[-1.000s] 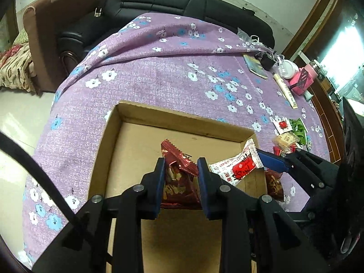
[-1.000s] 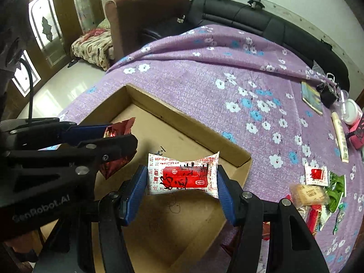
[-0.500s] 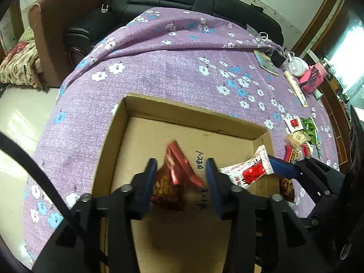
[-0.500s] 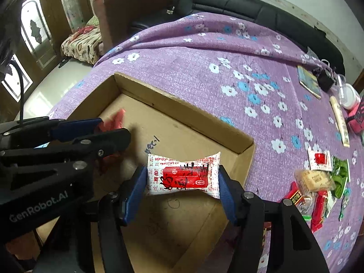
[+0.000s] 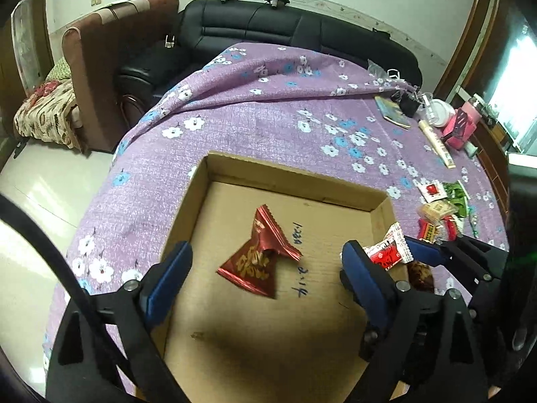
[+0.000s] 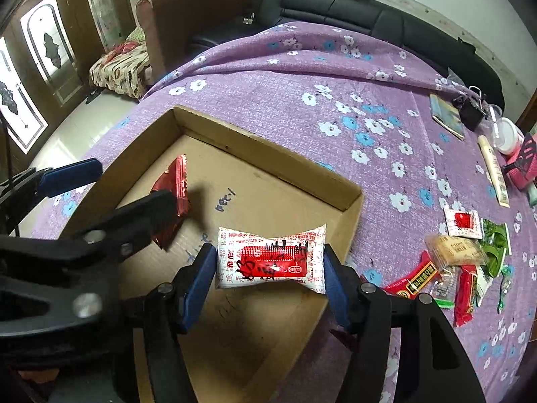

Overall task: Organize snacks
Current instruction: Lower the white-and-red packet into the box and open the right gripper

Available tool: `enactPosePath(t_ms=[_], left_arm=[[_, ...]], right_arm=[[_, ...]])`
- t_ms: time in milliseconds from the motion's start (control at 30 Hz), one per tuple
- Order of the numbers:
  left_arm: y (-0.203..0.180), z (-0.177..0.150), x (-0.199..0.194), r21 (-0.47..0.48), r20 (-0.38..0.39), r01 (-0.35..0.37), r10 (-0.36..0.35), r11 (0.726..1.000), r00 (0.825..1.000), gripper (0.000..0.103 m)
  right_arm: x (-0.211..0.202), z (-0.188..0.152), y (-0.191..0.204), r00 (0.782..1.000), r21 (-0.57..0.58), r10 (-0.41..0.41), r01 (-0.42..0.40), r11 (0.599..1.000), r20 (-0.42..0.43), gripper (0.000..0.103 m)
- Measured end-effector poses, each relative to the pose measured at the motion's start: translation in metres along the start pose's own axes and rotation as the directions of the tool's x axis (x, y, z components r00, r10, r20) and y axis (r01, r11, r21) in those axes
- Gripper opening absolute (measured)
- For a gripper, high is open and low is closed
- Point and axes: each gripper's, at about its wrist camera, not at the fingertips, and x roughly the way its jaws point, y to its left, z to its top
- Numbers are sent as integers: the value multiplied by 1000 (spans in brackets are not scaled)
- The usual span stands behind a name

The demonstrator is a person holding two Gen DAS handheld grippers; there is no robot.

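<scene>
Your left gripper [image 5: 265, 268] has its 2 blue fingers [image 5: 169, 273] spread wide and opening further. The dark red snack packet [image 5: 260, 260] lies loose on the floor of the cardboard box [image 5: 292, 176] between them, touching neither pad. Your right gripper [image 6: 270, 278] pinches the white-and-red snack packet [image 6: 272, 257] by its 2 short ends, held over the box near its right wall. More snacks [image 6: 459, 255] lie in a cluster on the purple floral cloth [image 6: 302, 77], right of the box.
</scene>
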Motion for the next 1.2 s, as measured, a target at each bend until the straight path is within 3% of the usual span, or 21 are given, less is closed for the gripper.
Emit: enactPosePath(t_ms=[467,667,800,1100,1200], left_arm=[[-28,-23,-19,21,22,-3,3,1000,1000,94],[-42,-34,-21,-43,-2,68,-69,997,998,94],[-60,-43,-30,-71,26,139,-137,988,990,94],[-123,-55,-29,51,-28,155,-153,987,988,94],[-131,-54,-29,84,-11,97,-96,992,995,94]], right_arm=[[-33,-27,-14,999,44,6,-8,999,43,62],[-48,-48,-28,999,70,2,-5,998,43,62],[-60,-62,-41,999,97,12,-16,995,42,62],[-80,-95,-77,999,151,3,-10,989,49,62],[-82,-106,-93,999,181,-5,-3,983,43,62]])
